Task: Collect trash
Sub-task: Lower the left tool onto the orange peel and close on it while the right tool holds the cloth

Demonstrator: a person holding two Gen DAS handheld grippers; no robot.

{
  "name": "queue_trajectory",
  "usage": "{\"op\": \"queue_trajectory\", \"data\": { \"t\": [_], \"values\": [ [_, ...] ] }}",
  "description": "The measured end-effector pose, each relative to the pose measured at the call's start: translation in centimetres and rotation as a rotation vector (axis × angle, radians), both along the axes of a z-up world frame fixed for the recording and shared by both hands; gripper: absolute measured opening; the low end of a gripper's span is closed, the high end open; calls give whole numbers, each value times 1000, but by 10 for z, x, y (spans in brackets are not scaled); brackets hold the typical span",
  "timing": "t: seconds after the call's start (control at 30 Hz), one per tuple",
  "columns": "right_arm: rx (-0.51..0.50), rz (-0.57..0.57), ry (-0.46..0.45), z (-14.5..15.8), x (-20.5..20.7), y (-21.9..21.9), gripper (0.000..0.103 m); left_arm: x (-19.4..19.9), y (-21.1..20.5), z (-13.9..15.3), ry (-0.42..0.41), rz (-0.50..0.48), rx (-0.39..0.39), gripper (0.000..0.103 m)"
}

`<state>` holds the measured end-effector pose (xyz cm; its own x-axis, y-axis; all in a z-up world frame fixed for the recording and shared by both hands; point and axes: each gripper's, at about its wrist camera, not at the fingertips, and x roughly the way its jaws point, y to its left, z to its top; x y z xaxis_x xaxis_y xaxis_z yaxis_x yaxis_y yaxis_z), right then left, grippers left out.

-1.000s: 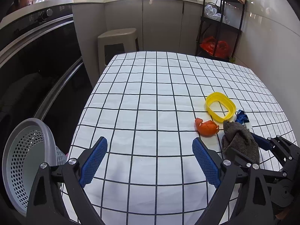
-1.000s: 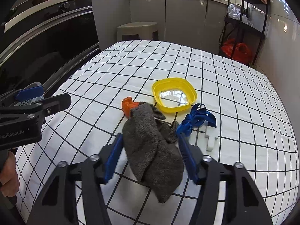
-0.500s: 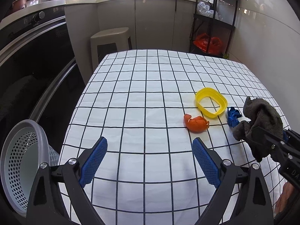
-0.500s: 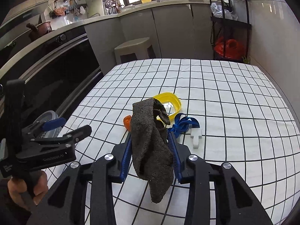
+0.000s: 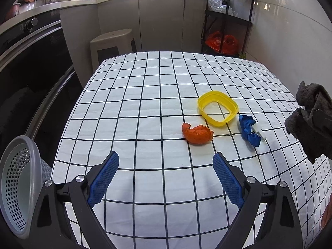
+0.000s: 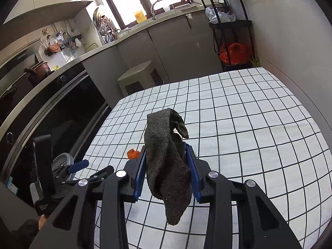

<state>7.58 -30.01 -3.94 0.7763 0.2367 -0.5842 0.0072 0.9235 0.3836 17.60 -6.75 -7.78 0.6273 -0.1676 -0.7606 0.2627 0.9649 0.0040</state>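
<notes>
Lifted well clear of the checked tablecloth [image 5: 145, 108] now, where a second ago lay low among the scraps: grey rag [image 6: 166, 157], pinched between the blue pads of the right gripper [image 6: 167, 172]. From the left: perforated grey basket [image 5: 14, 188] off the table's left edge, mouth tilted toward the table, probably as the drop point. Left gripper [image 5: 165, 178] low over the near cloth, jaws wide apart, holding nothing, likely waiting its turn. Further right, orange peel [image 5: 197, 134], yellow ring [image 5: 217, 110] and blue scrap [image 5: 249, 132] lying close together on the cloth, not yet collected. Rightmost, raised and angled leftward, seemingly for carrying the rag across to the basket.
</notes>
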Motion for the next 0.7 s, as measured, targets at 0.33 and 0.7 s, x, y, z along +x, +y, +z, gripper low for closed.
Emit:
{"op": "queue_trajectory", "data": {
  "t": [0.33, 0.7],
  "values": [
    [37, -26, 22, -6, 2, -16, 36, 22, -25, -21, 34, 3, 38, 90],
    [81, -30, 6, 0, 9, -23, 36, 57, -46, -43, 108, 36, 23, 90]
  ]
}}
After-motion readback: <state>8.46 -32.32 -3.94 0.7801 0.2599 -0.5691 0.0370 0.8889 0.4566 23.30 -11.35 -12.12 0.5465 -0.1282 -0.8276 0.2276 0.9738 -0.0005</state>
